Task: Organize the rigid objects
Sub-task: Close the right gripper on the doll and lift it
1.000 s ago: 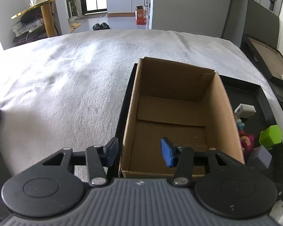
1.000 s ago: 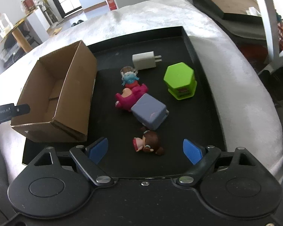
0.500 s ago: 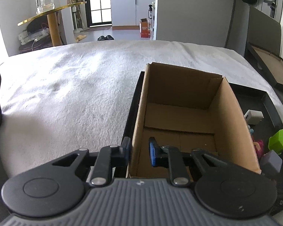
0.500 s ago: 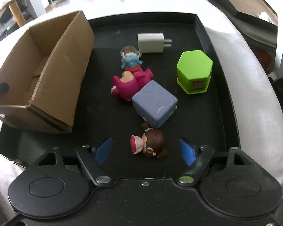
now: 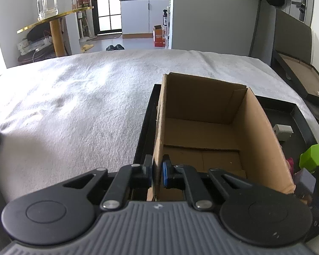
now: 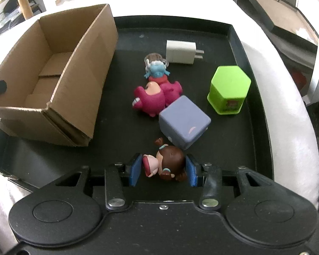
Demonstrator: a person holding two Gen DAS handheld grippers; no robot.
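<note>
Along the left edge of the black tray point(image 6: 253, 68), the open cardboard box point(image 6: 53, 63) is standing upright, and the left gripper point(image 5: 156, 173) is pinching the box's near left wall, one blue pad pressing each face of the cardboard. Beyond the tray's left rim, the white blanket point(image 5: 74, 106) is spreading away toward the room.

Moving rightward across the tray's middle, a small blue-haired figurine point(image 6: 156, 69) is lying just in front of the white charger plug point(image 6: 181, 52), and a pink toy figure point(image 6: 153, 98) is lying against it on the near side. A lavender cube point(image 6: 184, 123) is sitting tilted, touching the pink toy. Toward the tray's right edge, a green hexagonal box point(image 6: 229, 89) is standing upright, apart from the cube.

At the tray's near edge, the right gripper point(image 6: 162, 172) is bracketing the brown-haired doll figurine point(image 6: 167, 164), which is lying on its side; the fingers point(image 6: 136, 172) are sitting right against its two ends, though whether they are actually squeezing it cannot be told.
</note>
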